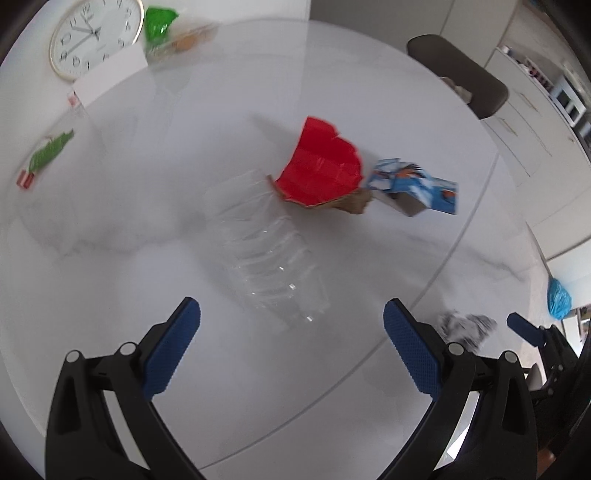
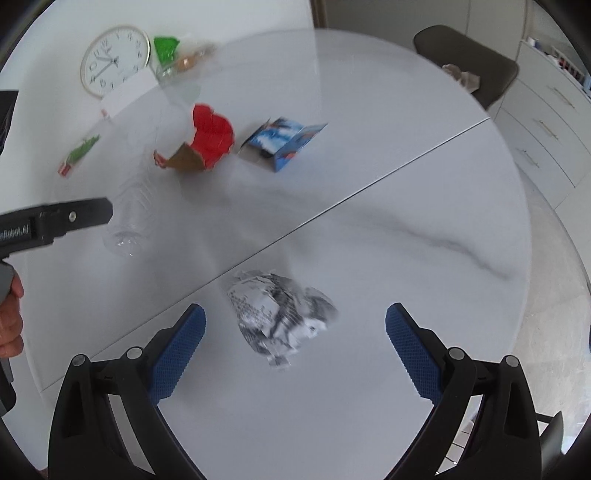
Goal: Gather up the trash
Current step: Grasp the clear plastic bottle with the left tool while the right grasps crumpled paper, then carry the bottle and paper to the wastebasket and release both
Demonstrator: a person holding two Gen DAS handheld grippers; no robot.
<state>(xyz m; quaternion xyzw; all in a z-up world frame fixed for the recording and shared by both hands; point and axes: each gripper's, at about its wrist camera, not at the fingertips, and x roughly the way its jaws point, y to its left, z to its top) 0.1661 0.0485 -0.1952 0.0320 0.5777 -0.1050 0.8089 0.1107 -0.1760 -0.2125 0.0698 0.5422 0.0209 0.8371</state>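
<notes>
My left gripper [image 1: 291, 325] is open, just short of a clear crushed plastic bottle [image 1: 266, 254] lying on the white marble table [image 1: 110, 221]. Beyond it lie a red torn cardboard piece [image 1: 321, 162] and a blue crushed carton [image 1: 417, 188]. My right gripper [image 2: 295, 332] is open, its fingers on either side of a crumpled black-and-white paper [image 2: 277, 314]. The right wrist view also has the bottle [image 2: 133, 210], the red cardboard [image 2: 210, 136] and the blue carton [image 2: 284, 144]. The left gripper's body [image 2: 55, 221] enters at its left edge.
A wall clock [image 1: 96, 33] lies at the table's far left with a white card [image 1: 110, 74], a green bag [image 1: 159, 22] and a green-and-red wrapper [image 1: 48, 151]. A brown chair [image 1: 458, 74] stands at the far side. A blue bag [image 1: 557, 299] sits at the right.
</notes>
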